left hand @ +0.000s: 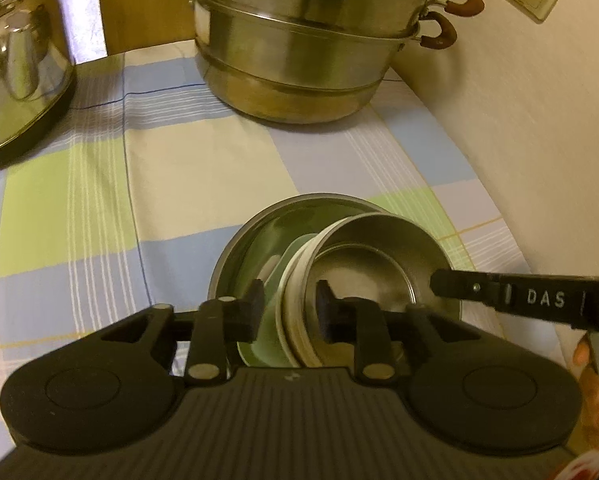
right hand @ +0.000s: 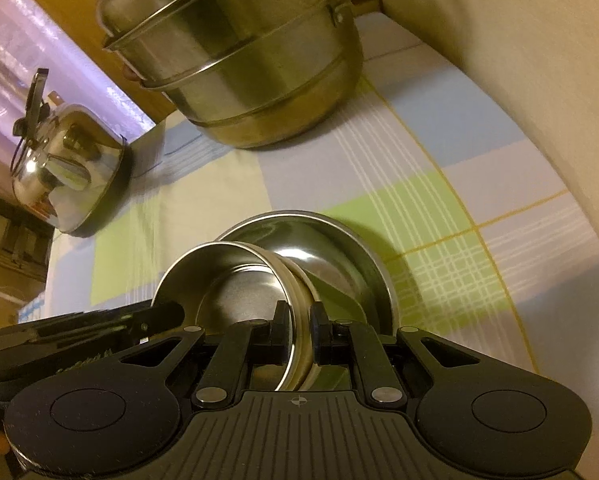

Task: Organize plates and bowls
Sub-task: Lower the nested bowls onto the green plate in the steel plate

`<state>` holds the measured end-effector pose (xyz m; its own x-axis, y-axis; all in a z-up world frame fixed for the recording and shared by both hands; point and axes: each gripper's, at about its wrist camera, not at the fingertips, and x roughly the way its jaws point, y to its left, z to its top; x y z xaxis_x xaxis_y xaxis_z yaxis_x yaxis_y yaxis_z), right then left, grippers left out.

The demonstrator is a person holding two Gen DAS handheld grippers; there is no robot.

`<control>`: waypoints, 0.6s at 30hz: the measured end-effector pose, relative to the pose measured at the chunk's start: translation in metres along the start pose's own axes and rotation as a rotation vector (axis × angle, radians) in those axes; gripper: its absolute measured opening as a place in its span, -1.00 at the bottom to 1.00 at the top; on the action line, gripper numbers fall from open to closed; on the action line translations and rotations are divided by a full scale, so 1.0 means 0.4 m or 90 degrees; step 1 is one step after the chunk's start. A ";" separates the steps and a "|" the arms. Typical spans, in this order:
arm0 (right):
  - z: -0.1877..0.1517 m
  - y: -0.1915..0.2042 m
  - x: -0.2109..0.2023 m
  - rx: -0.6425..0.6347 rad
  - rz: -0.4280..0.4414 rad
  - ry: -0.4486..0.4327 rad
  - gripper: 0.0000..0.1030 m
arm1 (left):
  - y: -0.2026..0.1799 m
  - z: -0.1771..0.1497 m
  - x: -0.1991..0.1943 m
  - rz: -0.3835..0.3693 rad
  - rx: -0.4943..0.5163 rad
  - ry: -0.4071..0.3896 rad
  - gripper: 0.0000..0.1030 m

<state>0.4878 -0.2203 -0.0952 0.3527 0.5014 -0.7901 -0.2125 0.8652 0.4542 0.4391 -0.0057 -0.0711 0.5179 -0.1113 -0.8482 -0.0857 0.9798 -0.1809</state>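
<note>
The right tool (right hand: 300, 330) is clenched on the rim of a small round steel bowl (right hand: 235, 292), held tilted inside a larger steel bowl (right hand: 339, 248) on the checked cloth-covered desk (right hand: 439, 184). The left tool (left hand: 290, 312) straddles the small bowl's opposite rim and a pale green plate (left hand: 277, 280), its pads released.

small shallow steel dish (left hand: 373, 256) tilted inside larger steel bowl (left hand: 259, 236), stacked steel steamer pot (left hand: 303, 40) behind, steel kettle (left hand: 19, 64) far left
</note>
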 end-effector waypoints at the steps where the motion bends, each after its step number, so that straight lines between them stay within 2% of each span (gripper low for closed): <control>1: -0.001 -0.001 -0.001 -0.002 0.000 -0.002 -0.78 | 0.002 -0.005 -0.006 -0.002 -0.004 -0.001 -0.51; 7: -0.010 -0.008 -0.006 -0.005 0.007 -0.006 -0.77 | 0.004 -0.039 -0.017 -0.017 -0.015 0.011 -0.53; 10: -0.013 -0.005 -0.005 -0.012 0.009 -0.006 -0.79 | -0.002 -0.044 -0.011 -0.031 -0.010 0.020 -0.73; 14: -0.020 0.000 -0.007 -0.006 0.001 -0.003 -0.83 | -0.007 -0.036 -0.010 -0.018 -0.001 0.018 -0.76; 18: -0.020 -0.009 -0.011 0.036 0.009 0.016 -0.83 | -0.005 -0.026 -0.008 -0.014 0.000 0.022 -0.78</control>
<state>0.4798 -0.2258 -0.0967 0.3265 0.5144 -0.7930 -0.1656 0.8571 0.4878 0.4288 -0.0090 -0.0734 0.4904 -0.1388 -0.8604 -0.0742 0.9770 -0.1999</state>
